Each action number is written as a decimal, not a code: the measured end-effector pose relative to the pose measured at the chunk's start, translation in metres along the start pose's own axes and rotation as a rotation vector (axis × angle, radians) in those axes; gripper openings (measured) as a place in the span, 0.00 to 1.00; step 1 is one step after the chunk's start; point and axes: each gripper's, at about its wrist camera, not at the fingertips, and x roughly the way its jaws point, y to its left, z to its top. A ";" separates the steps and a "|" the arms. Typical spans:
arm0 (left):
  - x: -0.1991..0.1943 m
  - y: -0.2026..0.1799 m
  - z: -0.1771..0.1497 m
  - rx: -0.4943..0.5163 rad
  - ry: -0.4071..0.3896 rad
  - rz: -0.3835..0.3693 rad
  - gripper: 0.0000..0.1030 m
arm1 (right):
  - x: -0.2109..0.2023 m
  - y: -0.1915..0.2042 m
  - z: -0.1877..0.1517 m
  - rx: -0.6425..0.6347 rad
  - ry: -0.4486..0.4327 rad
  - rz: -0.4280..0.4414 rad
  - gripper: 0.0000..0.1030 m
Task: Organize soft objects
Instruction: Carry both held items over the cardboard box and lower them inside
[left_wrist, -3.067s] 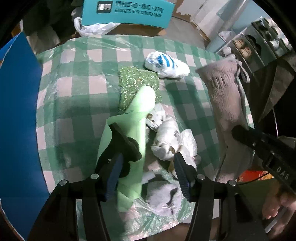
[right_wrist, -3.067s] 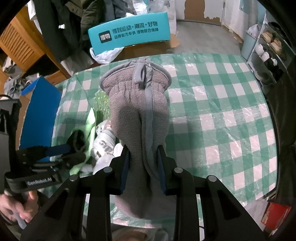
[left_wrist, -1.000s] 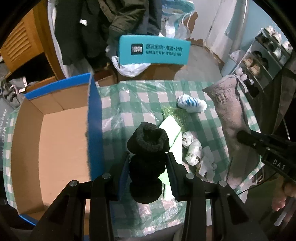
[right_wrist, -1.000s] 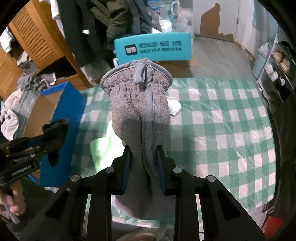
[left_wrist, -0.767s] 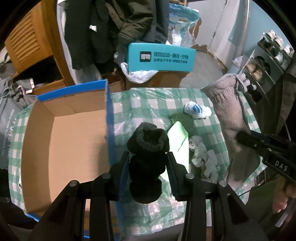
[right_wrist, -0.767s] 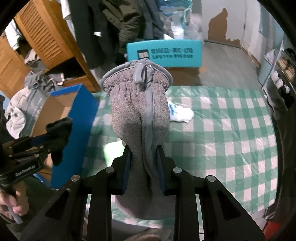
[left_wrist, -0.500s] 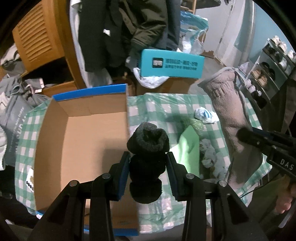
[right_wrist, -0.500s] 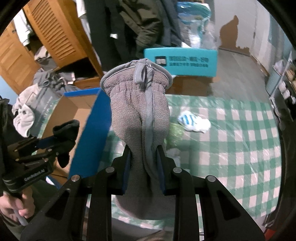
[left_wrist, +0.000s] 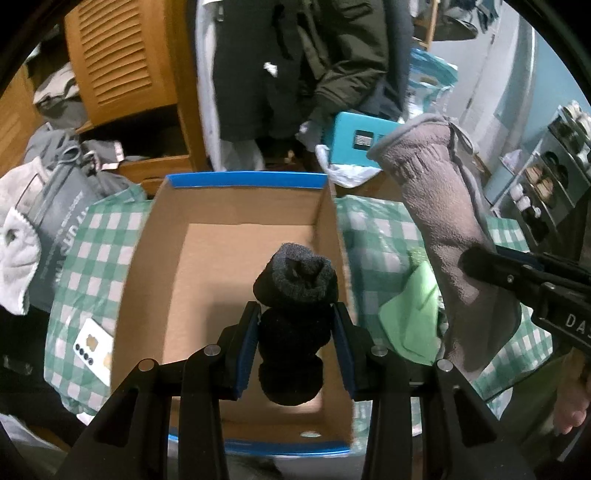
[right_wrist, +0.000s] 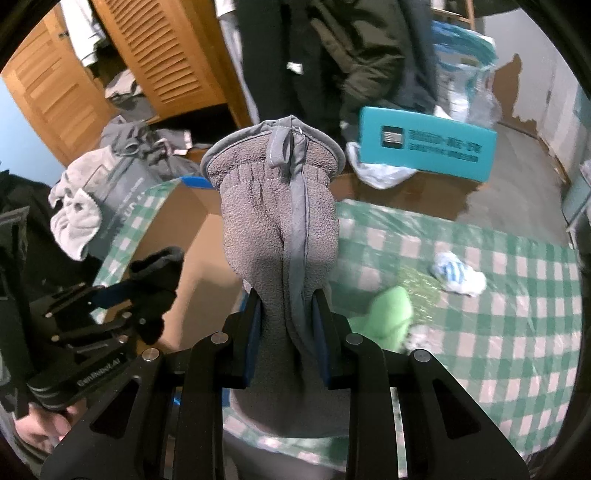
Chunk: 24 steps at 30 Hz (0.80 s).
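My left gripper (left_wrist: 295, 325) is shut on a rolled black sock (left_wrist: 295, 295) and hangs over the open cardboard box (left_wrist: 221, 258) with blue edges. The box floor that shows is bare. My right gripper (right_wrist: 285, 314) is shut on a grey fleece glove (right_wrist: 277, 221), cuff upward, held above the checked tablecloth (right_wrist: 480, 295) beside the box's right wall. In the left wrist view the glove (left_wrist: 443, 221) rises at the right, clamped by the right gripper (left_wrist: 480, 273). In the right wrist view the left gripper (right_wrist: 125, 291) with the sock (right_wrist: 157, 280) shows at the left.
On the cloth lie a light green cloth (right_wrist: 391, 314), a green glittery pad (right_wrist: 421, 280) and a white-and-blue bundle (right_wrist: 458, 275). A teal box (right_wrist: 424, 144) stands behind the table. Grey bags (left_wrist: 55, 206), a wooden louvred cabinet (left_wrist: 118, 62) and hanging coats crowd the back.
Both grippers have swung left with their loads. The box has come from the left side to under the left gripper, and the glove has moved over towards the box.
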 end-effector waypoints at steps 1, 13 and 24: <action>0.000 0.004 0.000 -0.004 -0.002 0.008 0.38 | 0.002 0.005 0.002 -0.006 0.001 0.006 0.24; 0.005 0.058 -0.010 -0.094 0.018 0.065 0.38 | 0.038 0.068 0.021 -0.082 0.046 0.061 0.24; 0.013 0.079 -0.014 -0.134 0.046 0.096 0.38 | 0.069 0.103 0.025 -0.118 0.105 0.101 0.24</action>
